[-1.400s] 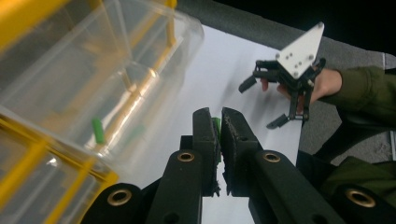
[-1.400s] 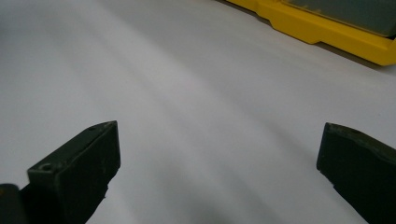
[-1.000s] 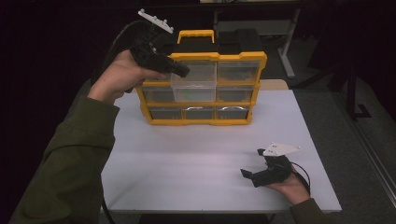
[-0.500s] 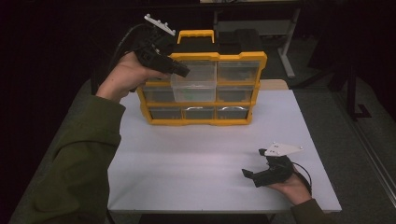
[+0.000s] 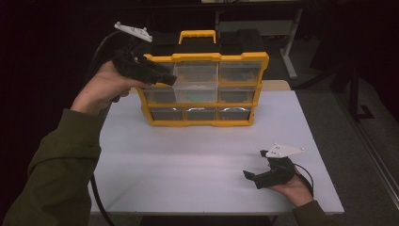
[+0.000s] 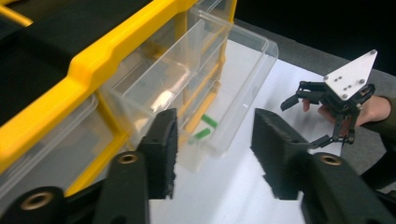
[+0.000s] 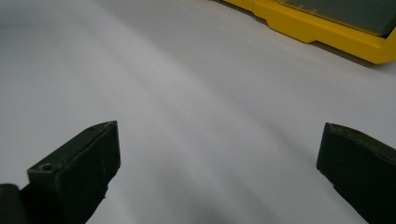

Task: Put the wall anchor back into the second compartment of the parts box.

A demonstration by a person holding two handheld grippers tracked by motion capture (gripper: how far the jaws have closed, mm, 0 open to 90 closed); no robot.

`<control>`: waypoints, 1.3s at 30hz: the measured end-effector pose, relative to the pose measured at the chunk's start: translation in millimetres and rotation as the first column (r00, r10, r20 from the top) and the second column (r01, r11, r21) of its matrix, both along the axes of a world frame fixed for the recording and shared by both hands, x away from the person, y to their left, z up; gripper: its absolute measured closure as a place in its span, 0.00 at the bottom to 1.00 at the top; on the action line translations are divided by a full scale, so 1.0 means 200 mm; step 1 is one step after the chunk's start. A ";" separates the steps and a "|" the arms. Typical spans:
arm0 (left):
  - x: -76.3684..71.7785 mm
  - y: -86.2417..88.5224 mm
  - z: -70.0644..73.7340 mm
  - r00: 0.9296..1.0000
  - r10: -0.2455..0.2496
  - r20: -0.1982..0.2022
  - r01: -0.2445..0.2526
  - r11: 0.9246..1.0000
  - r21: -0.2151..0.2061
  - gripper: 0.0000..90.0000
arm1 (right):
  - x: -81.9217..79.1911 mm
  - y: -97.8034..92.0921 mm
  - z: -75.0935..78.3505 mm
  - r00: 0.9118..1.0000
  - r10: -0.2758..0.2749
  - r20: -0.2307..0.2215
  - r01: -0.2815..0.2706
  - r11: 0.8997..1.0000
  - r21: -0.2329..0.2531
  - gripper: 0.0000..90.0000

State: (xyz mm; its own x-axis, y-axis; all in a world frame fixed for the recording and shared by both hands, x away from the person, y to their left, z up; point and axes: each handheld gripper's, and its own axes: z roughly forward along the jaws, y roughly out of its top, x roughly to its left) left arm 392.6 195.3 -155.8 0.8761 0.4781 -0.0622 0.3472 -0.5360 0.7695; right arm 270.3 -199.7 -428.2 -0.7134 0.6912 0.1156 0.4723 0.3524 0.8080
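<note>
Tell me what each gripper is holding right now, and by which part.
Nothing is held. The left gripper is open beside the pulled-out clear drawer of the yellow organizer, jaws apart and gripping nothing. The right gripper is open over the bare white table.

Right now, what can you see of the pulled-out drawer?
The drawer is clear plastic, slid partway out of the top row's middle slot of the yellow organizer and level. Two small green pieces show through it. The left tongs are open just in front of it, apparently not touching.
</note>
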 end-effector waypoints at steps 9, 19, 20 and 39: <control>-0.11 0.09 -0.14 0.999 0.031 0.042 -0.031 0.999 -0.014 0.36 | 0.00 0.00 0.00 1.000 -0.002 -0.001 0.002 1.000 -0.001 0.00; -0.22 0.17 -0.38 0.997 0.061 0.045 -0.061 0.998 -0.005 0.21 | 0.00 0.01 0.00 1.000 -0.003 -0.004 0.003 1.000 0.002 0.00; -0.22 0.18 -0.42 0.997 0.061 0.040 -0.060 0.998 -0.007 0.19 | 0.00 0.01 0.00 1.000 -0.003 -0.005 0.003 1.000 0.001 0.00; -0.38 0.21 -0.96 0.999 0.044 0.025 -0.045 0.999 0.009 0.02 | 0.00 0.01 0.00 1.000 0.000 0.001 0.000 1.000 0.000 0.00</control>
